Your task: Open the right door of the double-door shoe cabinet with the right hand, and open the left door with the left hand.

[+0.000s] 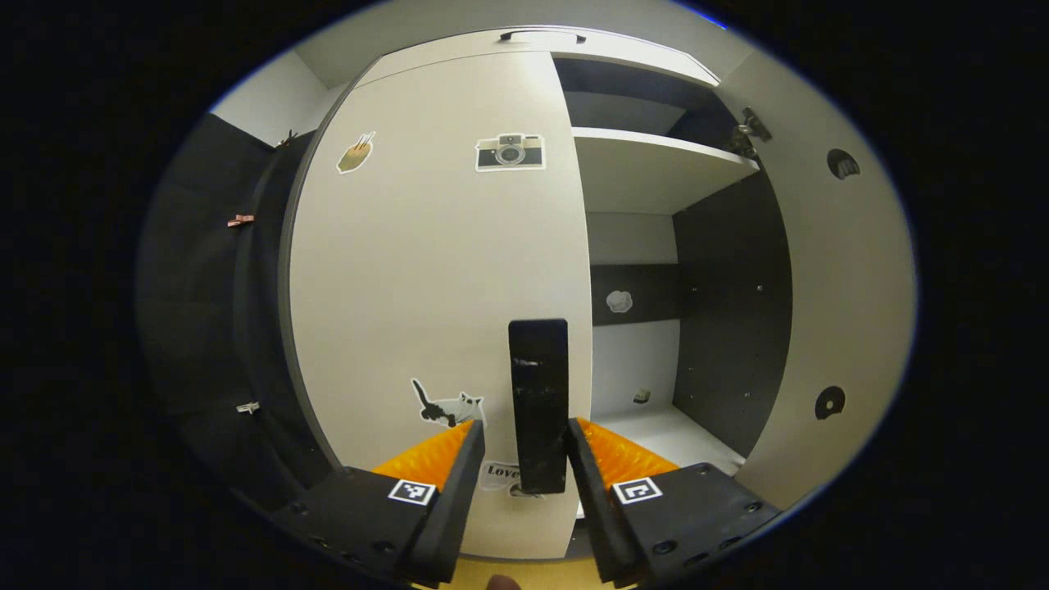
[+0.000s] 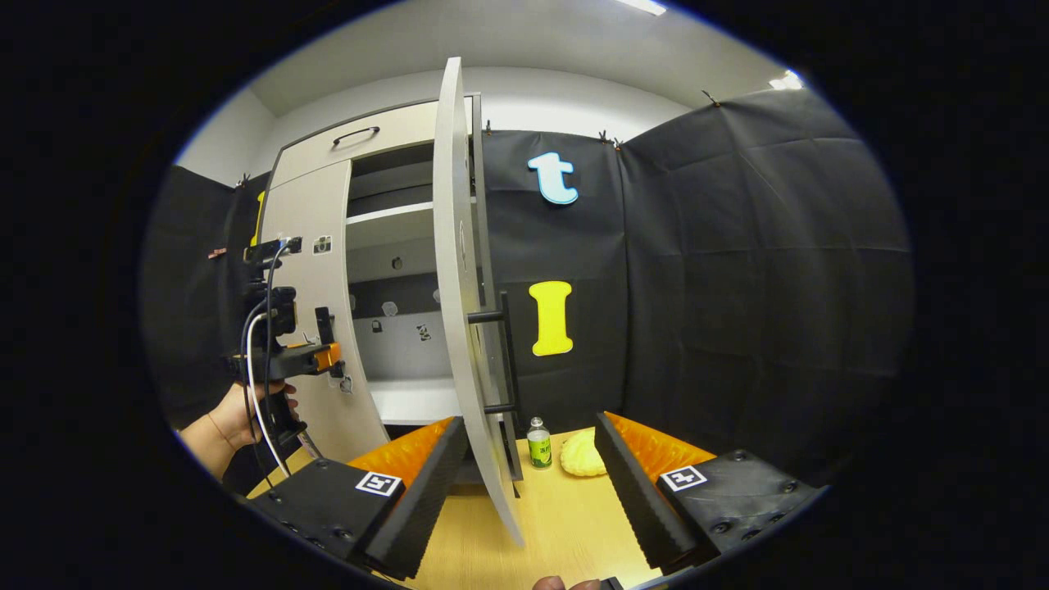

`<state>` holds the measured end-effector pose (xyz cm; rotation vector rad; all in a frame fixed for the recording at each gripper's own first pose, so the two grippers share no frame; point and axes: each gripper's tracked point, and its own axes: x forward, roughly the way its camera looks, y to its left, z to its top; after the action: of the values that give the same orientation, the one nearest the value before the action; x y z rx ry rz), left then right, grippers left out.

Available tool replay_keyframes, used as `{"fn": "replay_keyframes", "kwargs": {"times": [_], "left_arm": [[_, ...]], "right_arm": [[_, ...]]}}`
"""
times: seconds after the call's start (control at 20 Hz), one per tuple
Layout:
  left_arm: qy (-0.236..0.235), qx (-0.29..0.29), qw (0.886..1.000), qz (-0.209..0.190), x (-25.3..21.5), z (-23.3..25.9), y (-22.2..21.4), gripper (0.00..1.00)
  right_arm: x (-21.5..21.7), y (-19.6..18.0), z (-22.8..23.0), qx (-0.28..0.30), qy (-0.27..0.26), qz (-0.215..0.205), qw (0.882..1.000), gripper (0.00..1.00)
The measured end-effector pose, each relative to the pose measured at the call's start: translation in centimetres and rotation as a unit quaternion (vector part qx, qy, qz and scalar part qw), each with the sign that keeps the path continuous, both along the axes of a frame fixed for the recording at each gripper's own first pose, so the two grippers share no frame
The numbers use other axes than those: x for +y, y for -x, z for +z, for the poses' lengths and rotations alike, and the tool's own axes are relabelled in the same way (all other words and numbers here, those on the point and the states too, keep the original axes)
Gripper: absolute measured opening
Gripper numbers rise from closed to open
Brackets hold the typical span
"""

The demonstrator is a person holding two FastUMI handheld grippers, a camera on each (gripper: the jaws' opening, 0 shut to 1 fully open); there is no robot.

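risk at this stage sits with the left door (image 1: 434, 270), which fills the centre-left of the left gripper view and looks shut or nearly so. its dark upright handle (image 1: 538, 406) stands at lower centre between the fingers of the left gripper (image 1: 524, 459). the jaws stand spread on either side of the bar with slim gaps, so the tool is released, not grasping. if the fingers close off-centre or only catch the bar's edge, they would likely slip off once the pull begins. a pull straight back, and not along the door's arc, could also twist the handle out of the grip.

right door (image 2: 463, 311), at the centre of the right gripper view, stands swung well out and is seen almost edge-on. its handle (image 2: 504, 360) juts from the outer face. the right gripper (image 2: 524, 467) sits at the bottom of that frame with its jaws wide apart, the door's lower edge between them, holding nothing. a sideways drift could knock this door back.

further left in the right gripper view a hand (image 2: 233, 414) holds the left gripper at the left door.

surface: a light wooden tabletop (image 2: 565, 516) runs along the bottom of the right gripper view. a small bottle (image 2: 538, 443) and a pale yellow object (image 2: 583, 453) lie just behind the open door; a wider swing might strike them.

room: the cabinet's open right half shows a pale shelf (image 1: 647, 164) at upper right and dark inner walls. black cloth (image 2: 737, 270) lines the booth.
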<state>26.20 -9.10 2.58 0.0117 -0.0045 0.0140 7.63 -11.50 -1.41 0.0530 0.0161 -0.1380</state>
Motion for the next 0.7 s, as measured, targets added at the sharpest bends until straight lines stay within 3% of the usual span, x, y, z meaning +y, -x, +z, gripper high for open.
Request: {"fn": "replay_keyframes", "kwargs": {"times": [0.15,0.2,0.4,0.55,0.7], "left_arm": [[0.009,0.005,1.000,-0.004,-0.7,0.3,-1.0,0.50],[0.007,0.007,1.000,0.005,-0.6,0.2,-1.2,0.40],[0.011,0.010,1.000,0.016,-0.6,0.1,-1.1,0.30],[-0.002,0.017,1.000,0.005,-0.6,-0.2,-0.9,0.22],[0.016,0.019,1.000,-0.014,-0.4,-0.1,0.1,0.17]], "right_arm": [[0.1,0.1,0.3,-0.001,0.003,0.000,1.000,0.98],[0.2,0.0,0.3,-0.001,0.004,0.001,1.000,0.98],[0.3,0.3,0.2,-0.001,0.006,0.002,1.000,0.98],[0.5,0.3,0.4,-0.003,0.004,0.003,1.000,0.98],[0.7,-0.4,0.5,-0.006,0.005,0.006,1.000,0.98]]}}
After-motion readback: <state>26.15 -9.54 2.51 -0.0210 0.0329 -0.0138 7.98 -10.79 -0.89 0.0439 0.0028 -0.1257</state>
